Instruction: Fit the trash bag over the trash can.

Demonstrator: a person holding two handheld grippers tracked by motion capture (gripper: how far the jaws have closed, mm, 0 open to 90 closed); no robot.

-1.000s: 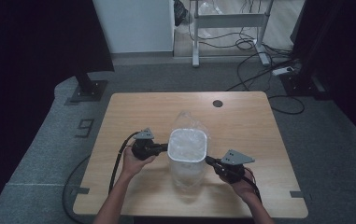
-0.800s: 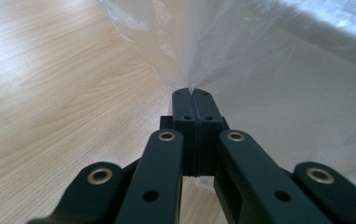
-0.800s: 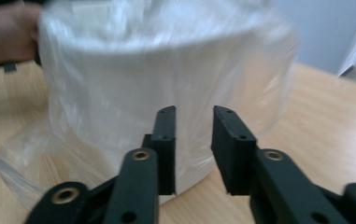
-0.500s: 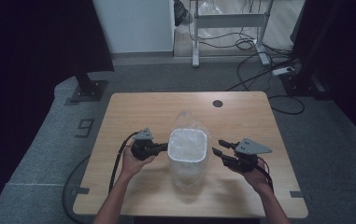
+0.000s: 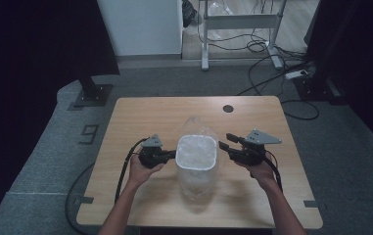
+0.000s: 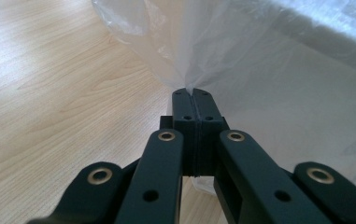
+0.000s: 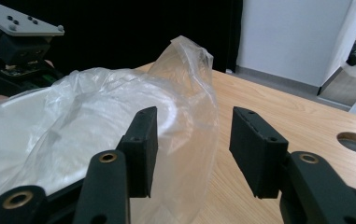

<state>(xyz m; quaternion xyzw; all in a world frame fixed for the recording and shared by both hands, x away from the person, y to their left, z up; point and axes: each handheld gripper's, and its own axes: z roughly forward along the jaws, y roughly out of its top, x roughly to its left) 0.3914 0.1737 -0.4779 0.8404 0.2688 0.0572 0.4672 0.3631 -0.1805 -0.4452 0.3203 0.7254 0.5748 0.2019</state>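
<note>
A white bin [image 5: 197,161] lined with a clear plastic bag [image 5: 199,128] stands at the middle of the wooden table [image 5: 140,117]. My left gripper [image 5: 170,154] is at the bin's left rim, shut on a fold of the bag [image 6: 185,70]. To the right of the bin my right gripper [image 5: 224,146] is open, a little apart from the rim. In the right gripper view the bag's loose edge [image 7: 189,60] rises ahead between the open jaws of that gripper [image 7: 192,140], with the left gripper's grey plate [image 7: 19,21] beyond the bin.
A round cable hole [image 5: 228,108] lies near the table's far edge. Cables trail from both grippers off the front of the table. A metal stand [image 5: 238,22] and floor cables sit beyond the table; dark panels stand at either side.
My right gripper has let go of the bag at the bin's right rim, opened, and drawn back to the right and slightly up. The left gripper has stayed shut on the bag.
</note>
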